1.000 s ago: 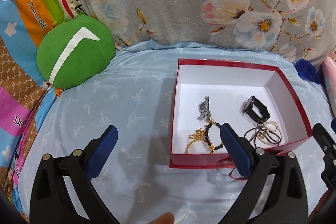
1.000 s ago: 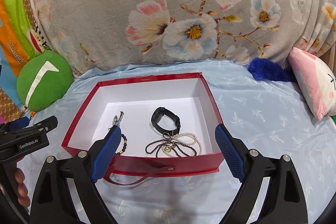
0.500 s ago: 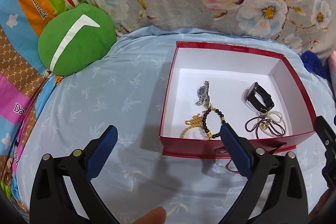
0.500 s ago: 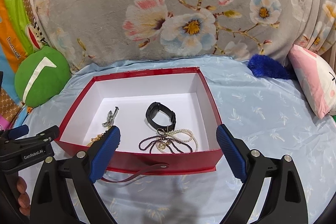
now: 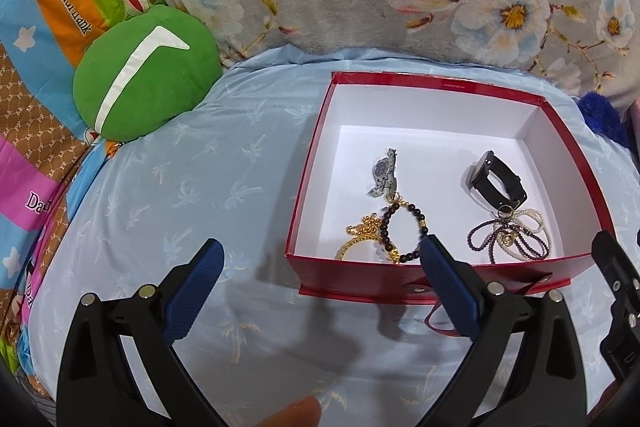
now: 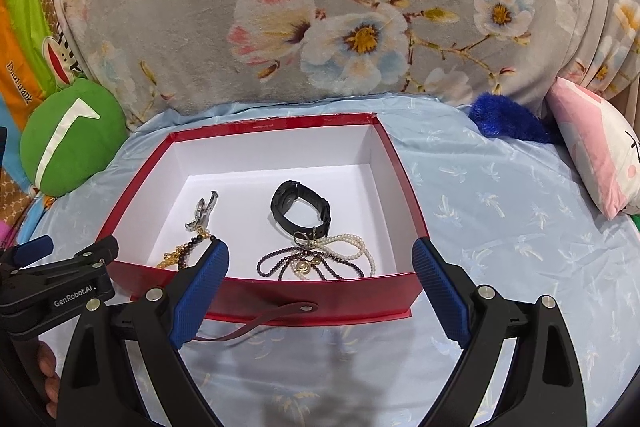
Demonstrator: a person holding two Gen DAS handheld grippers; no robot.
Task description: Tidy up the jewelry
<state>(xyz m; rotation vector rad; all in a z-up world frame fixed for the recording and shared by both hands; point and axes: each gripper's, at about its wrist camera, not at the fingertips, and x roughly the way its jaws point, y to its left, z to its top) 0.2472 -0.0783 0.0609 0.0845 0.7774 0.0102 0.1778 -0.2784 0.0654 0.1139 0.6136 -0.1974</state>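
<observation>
On the pale blue palm-print bed sheet [image 6: 500, 211] rests an open red cardboard box with white lining [image 6: 256, 285]. Inside lie a silver metal wristwatch [image 5: 383, 174], a dark beaded bracelet with gold spacers [image 5: 404, 233] touching a gold chain [image 5: 362, 233], a black strap watch [image 6: 301, 209], and, just beside it, tangled white pearl and purple bead strands [image 6: 320, 259]. Left claw [image 5: 320, 275], spread and empty, hovers at the box's near left corner. Right claw [image 6: 320, 267], likewise spread and empty, faces the box's front wall. A round green plush cushion [image 5: 146, 73] and a grey floral blanket [image 6: 340, 7] border the sheet.
</observation>
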